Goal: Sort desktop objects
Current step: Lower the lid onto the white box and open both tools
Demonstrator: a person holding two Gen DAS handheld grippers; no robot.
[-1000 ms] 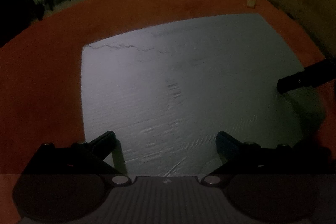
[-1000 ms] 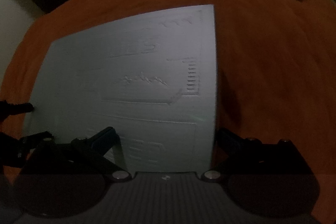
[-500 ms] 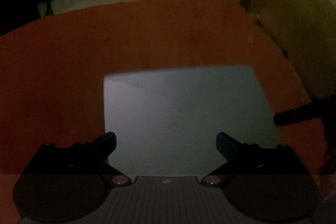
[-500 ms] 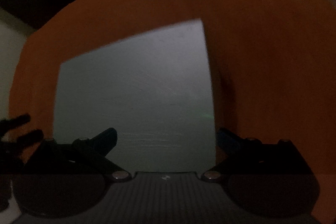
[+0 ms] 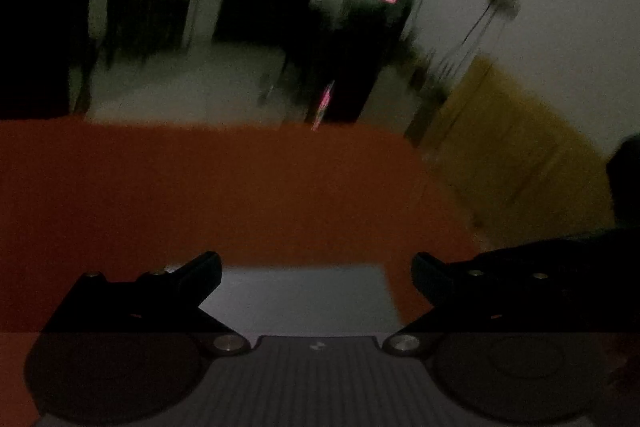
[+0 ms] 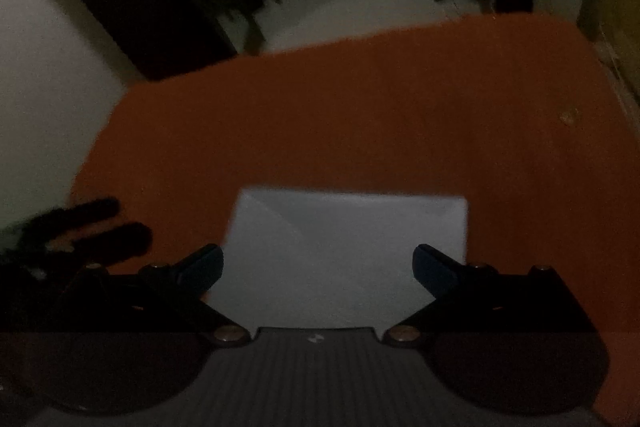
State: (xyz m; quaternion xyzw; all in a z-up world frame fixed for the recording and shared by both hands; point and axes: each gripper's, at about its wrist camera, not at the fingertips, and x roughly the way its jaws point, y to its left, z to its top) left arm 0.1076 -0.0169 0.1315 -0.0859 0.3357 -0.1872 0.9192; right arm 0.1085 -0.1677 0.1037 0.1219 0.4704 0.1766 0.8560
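left gripper (image 5: 316, 273) wide open, right gripper (image 6: 318, 267) empty

Both tools look alike in the dim light. The left gripper (image 5: 316, 273) has two black, wedge-shaped fingers (image 5: 202, 273) on flat black plates, each plate dotted with small brass-coloured screw heads. Below sits a grey ribbed housing with a small pale mark at its top centre, flanked by two silvery round bolts and two large dark discs. The right gripper (image 6: 318, 265) has the same build, though its fingers (image 6: 434, 269) show a dark blue tint at the tips.
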